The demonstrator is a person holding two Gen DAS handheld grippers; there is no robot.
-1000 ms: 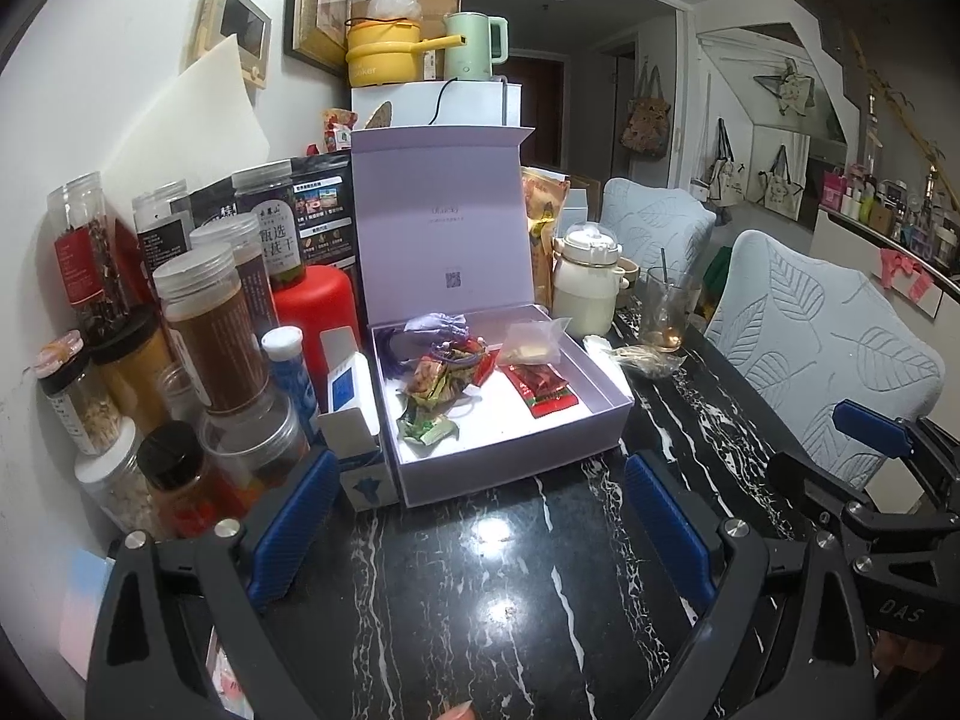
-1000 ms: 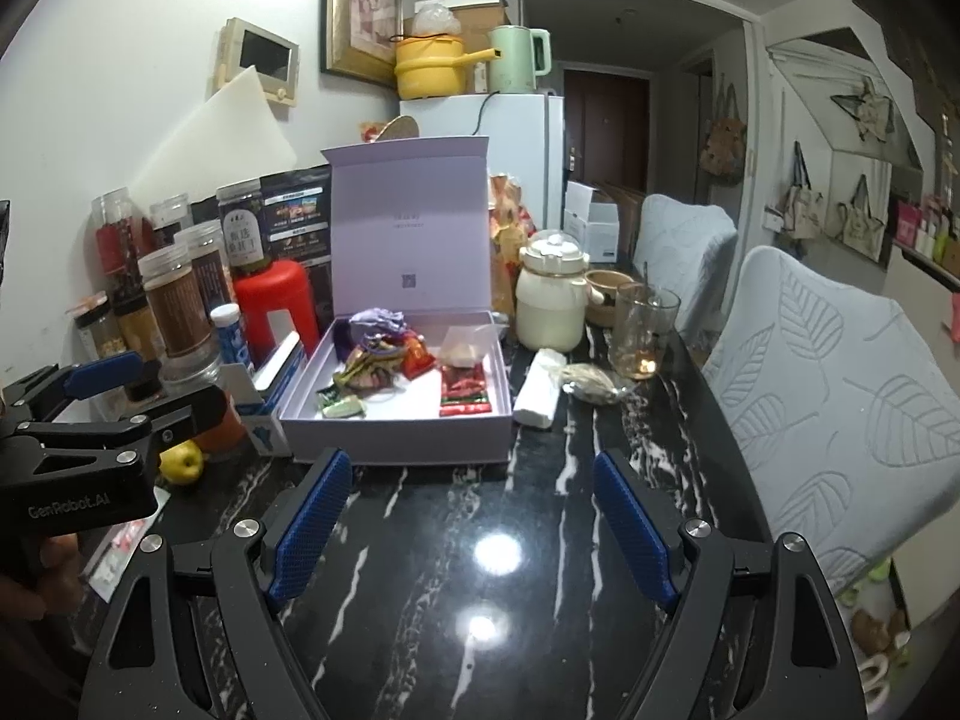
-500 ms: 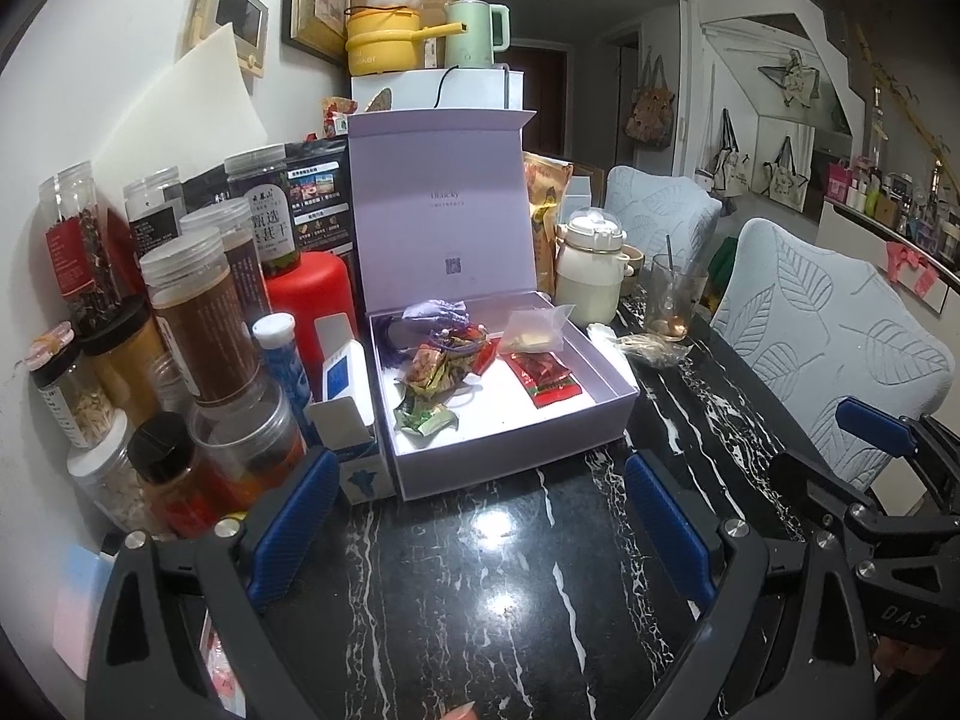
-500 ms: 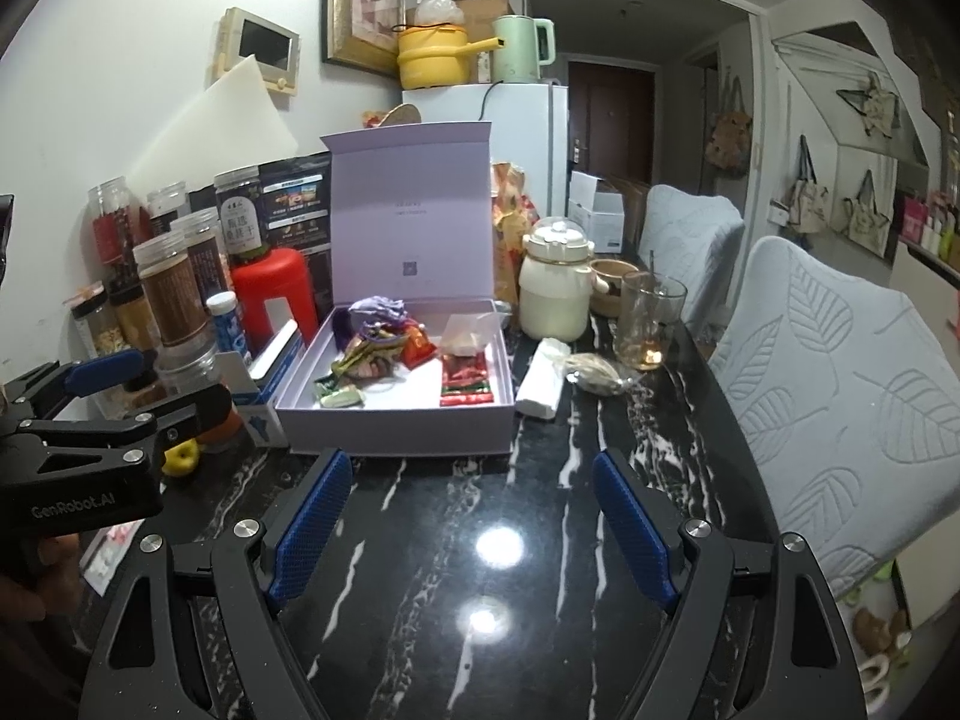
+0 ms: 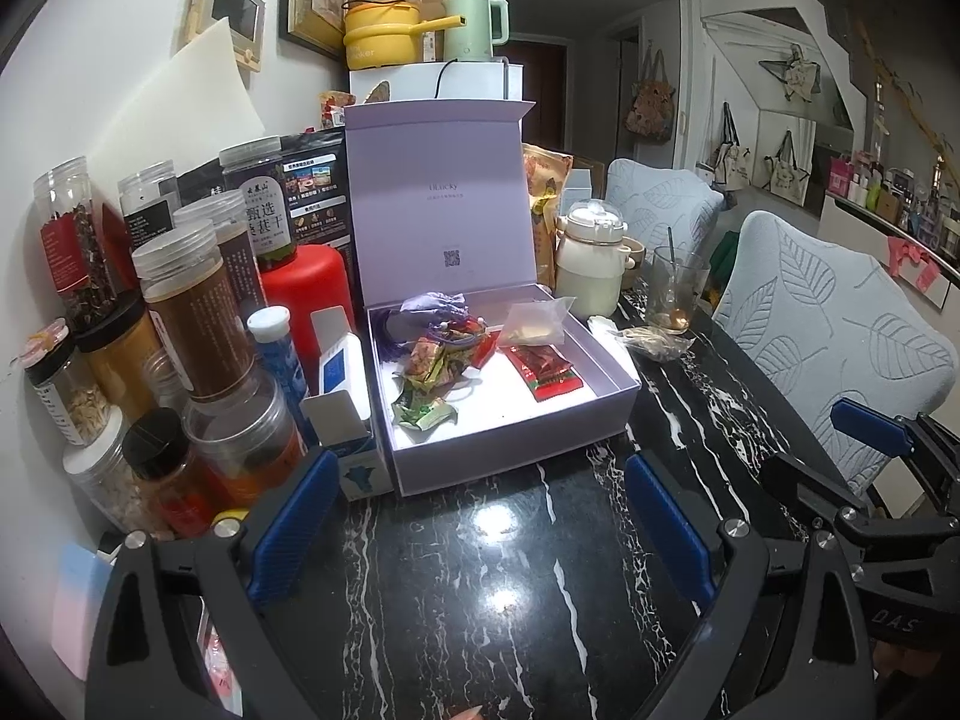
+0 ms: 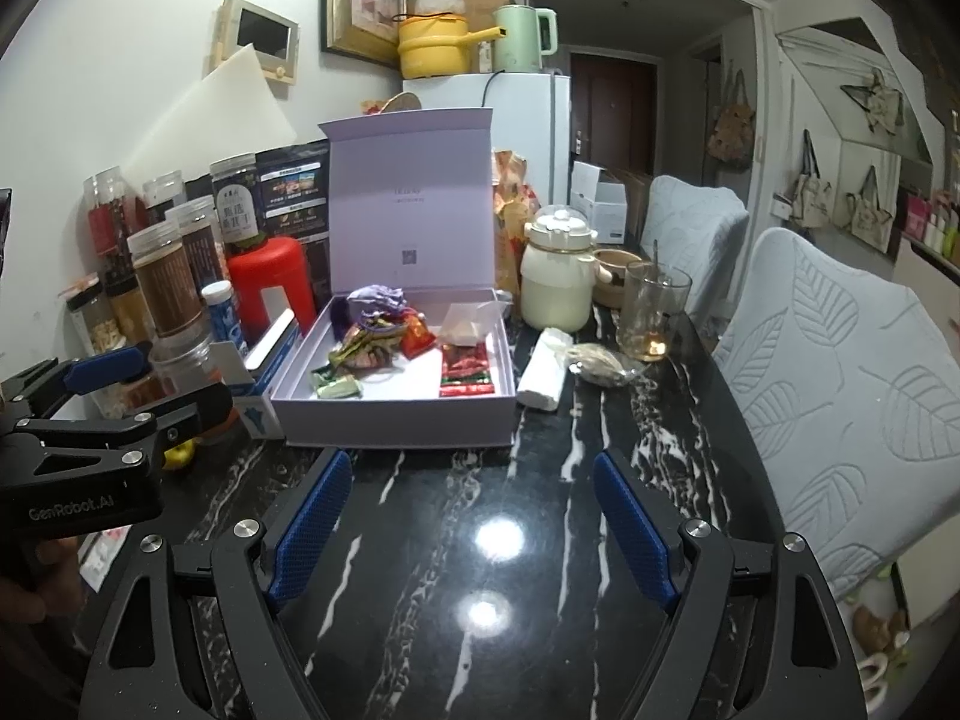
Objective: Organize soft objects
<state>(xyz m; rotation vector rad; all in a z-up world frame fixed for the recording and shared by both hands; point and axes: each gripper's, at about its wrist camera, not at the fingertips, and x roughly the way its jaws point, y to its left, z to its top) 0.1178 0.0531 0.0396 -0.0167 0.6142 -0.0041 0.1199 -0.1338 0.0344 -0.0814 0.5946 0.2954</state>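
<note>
Glossy black marble surface (image 6: 480, 600) with white veins carries a lilac cardboard gift box (image 6: 396, 420), its lid upright. Crinkled foil snack packets (image 6: 366, 348) lie loose inside the box. Both tools hover low before it, tilted downward: left tool (image 5: 474, 516) and right tool (image 6: 474, 516), ribbed blue pads spread apart, holding nothing.

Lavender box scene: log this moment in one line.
left gripper: jaws open, empty | right gripper: jaws open, empty | box: lid up, wrapped snacks inside
</note>
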